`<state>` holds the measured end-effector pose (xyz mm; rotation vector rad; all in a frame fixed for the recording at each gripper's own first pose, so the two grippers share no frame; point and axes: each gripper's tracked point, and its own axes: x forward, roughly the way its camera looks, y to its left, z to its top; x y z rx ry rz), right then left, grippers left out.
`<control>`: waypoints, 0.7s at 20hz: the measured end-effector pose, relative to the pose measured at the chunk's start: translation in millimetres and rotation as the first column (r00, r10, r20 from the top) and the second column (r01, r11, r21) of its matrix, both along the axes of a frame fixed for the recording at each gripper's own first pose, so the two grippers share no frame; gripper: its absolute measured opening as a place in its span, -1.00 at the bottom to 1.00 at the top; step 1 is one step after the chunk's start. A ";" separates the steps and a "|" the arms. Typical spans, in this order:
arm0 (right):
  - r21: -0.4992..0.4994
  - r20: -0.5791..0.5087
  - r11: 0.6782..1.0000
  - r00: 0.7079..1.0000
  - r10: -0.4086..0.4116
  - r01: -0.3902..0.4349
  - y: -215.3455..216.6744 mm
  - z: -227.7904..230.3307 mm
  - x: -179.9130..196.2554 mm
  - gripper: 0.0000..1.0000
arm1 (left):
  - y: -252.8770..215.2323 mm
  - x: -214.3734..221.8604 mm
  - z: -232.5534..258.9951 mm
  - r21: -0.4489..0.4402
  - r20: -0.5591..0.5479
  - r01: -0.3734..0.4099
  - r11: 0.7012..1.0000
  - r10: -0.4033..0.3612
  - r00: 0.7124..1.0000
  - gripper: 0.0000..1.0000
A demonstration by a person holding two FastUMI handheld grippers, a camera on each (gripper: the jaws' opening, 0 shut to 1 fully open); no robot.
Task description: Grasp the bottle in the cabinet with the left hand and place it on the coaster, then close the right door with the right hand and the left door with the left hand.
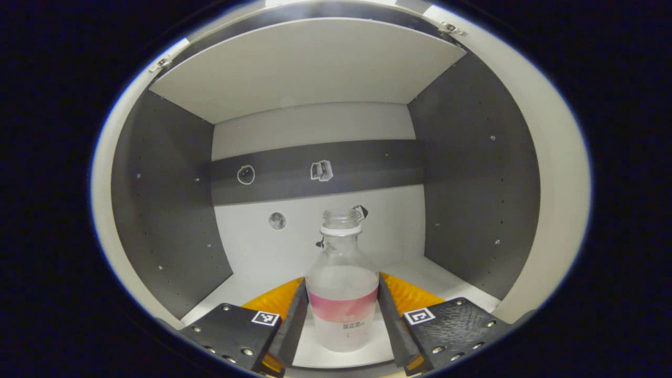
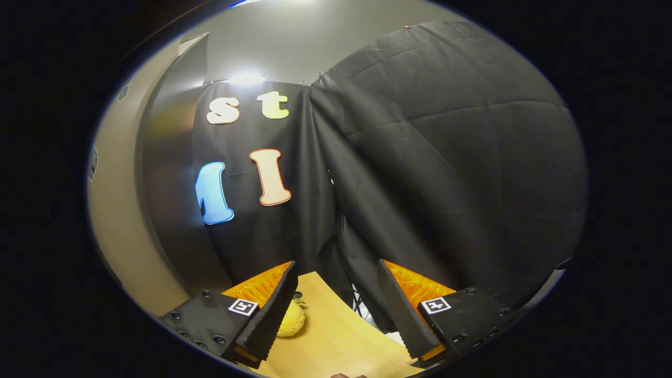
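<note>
Inside the open grey-and-white cabinet [image 1: 168, 210], the clear plastic bottle with a pink label band [image 1: 342, 294] stands upright on the white shelf floor, between the two black fingers of the left tongs [image 1: 341, 310]. The fingers seem to touch its sides at label height, so I judge the grip is made. Lift it straight and slowly, keeping it vertical, because the mouth has no cap. The right tongs [image 2: 336, 304] are open and empty above the wooden table [image 2: 336, 336], near a yellow round object [image 2: 292, 319].
</note>
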<state>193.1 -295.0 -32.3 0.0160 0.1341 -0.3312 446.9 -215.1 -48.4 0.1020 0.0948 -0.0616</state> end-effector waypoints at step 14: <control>0.051 0.050 0.994 0.994 0.097 -0.100 22.2 11.6 -69.8 0.94 | 37.8 -204.1 82.9 0.052 0.090 -0.018 0.998 0.013 0.996 0.40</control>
